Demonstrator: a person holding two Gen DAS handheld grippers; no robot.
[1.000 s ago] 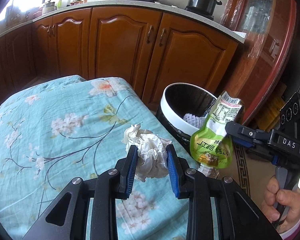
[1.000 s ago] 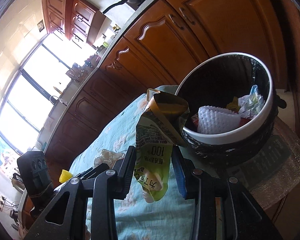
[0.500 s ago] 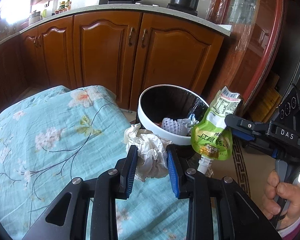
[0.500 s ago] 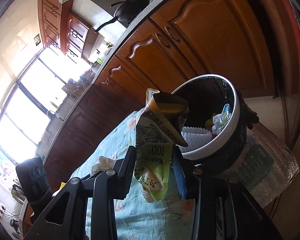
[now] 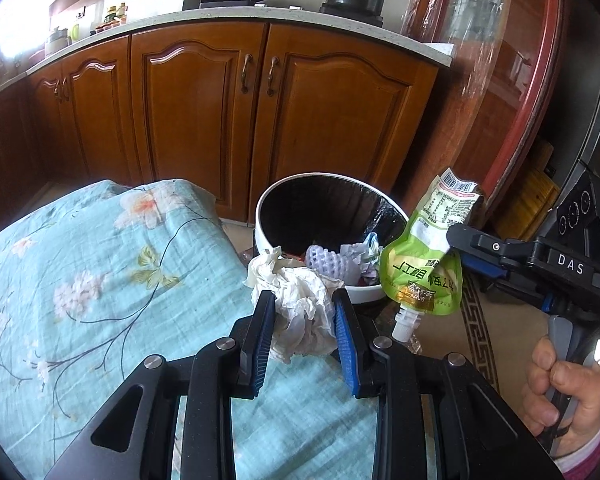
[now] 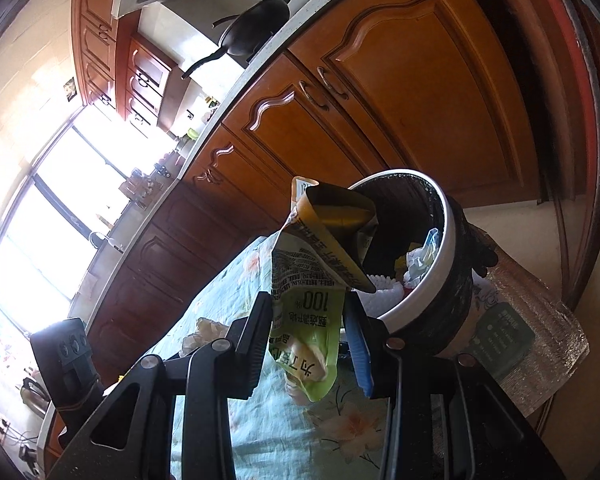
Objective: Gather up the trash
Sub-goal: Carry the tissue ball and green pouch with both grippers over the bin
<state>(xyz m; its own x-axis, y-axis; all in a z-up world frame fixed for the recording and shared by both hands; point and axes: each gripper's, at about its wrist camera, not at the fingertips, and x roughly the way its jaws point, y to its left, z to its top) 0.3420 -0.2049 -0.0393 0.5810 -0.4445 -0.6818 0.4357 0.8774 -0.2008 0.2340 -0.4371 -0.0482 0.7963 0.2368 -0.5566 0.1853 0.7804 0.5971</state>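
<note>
In our left gripper [image 5: 304, 328]: one crumpled white tissue wad [image 5: 296, 300], pinched between the blue pads above the edge of the floral teal tablecloth [image 5: 100, 280], just beside the white-rimmed trash bin [image 5: 268, 200]. In our right gripper [image 6: 308, 336]: one green spouted drink pouch [image 6: 308, 320], clamped between the jaws, spout down, near the bin's rim. In the bin, lined in black: white foam netting [image 5: 326, 262] and crumpled wrappers.

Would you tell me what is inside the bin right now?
The bin holds a white foam net, crumpled paper and something red. Its rim and the pouch hide whatever lies deeper.
</note>
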